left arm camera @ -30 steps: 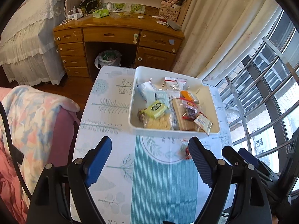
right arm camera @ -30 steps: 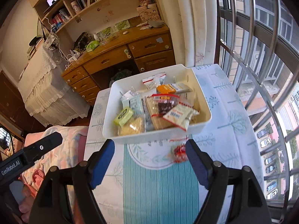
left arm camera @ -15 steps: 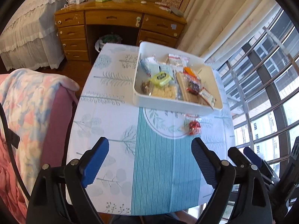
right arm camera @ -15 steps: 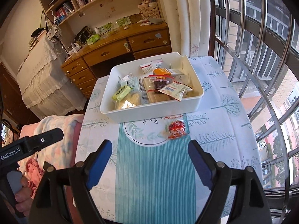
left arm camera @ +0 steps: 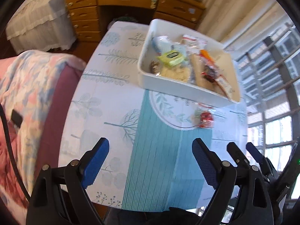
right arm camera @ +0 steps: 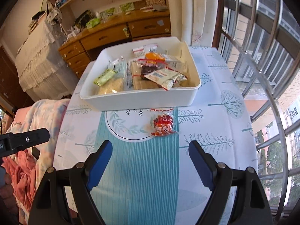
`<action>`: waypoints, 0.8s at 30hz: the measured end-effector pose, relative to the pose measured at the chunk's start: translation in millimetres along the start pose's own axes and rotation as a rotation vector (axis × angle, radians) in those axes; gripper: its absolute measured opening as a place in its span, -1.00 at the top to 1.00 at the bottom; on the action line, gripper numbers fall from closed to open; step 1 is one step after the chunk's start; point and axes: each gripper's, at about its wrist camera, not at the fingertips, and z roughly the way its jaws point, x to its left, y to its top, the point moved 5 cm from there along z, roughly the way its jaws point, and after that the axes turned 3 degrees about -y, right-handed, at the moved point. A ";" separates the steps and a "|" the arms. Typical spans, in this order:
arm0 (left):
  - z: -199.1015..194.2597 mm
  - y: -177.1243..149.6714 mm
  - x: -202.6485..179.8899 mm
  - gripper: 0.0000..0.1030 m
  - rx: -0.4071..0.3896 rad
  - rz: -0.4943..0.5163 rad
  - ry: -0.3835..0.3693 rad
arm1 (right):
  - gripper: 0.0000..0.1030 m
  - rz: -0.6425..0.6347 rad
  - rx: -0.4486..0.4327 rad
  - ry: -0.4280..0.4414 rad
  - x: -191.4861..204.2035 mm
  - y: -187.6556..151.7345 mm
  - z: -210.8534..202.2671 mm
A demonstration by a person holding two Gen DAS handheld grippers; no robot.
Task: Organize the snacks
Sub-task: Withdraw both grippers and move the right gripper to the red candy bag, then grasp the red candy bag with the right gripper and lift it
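Note:
A white bin (right arm camera: 194, 91) (left arm camera: 148, 82) full of several snack packets stands on the far half of the table. One red snack packet (right arm camera: 163, 124) (left arm camera: 205, 118) lies alone on the cloth just in front of the bin. My right gripper (right arm camera: 151, 149) is open above the near blue-striped part of the cloth, short of that packet, with nothing between its blue pads. My left gripper (left arm camera: 151, 146) is also open and empty, over the near left of the table. The right gripper's fingers (left arm camera: 243, 155) show at the lower right of the left wrist view.
The table (right arm camera: 215, 142) wears a blue and white tree-print cloth. A pink chair with a blanket (left arm camera: 28, 86) stands at its left side. A wooden desk (right arm camera: 116, 33) and a lace-covered unit stand behind. Barred windows (right arm camera: 262, 60) run along the right.
Both grippers have sunk toward the table and drawn back toward its near edge; the bin and red packet now lie farther ahead. Both sets of jaws stand slightly wider.

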 end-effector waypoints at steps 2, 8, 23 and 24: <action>9.0 0.4 0.4 -0.74 0.022 -0.026 0.042 | -0.64 -0.009 0.027 0.005 -3.5 1.3 12.0; 27.8 -1.3 1.6 -0.74 0.057 -0.079 0.135 | -0.63 -0.014 0.156 0.003 -16.9 4.3 63.7; 40.8 -28.2 31.1 -0.74 0.134 -0.203 0.309 | -0.42 -0.069 0.298 -0.007 -13.4 9.6 143.3; 40.4 -29.0 30.9 -0.74 0.134 -0.205 0.312 | -0.36 -0.069 0.301 -0.006 -12.6 9.3 144.5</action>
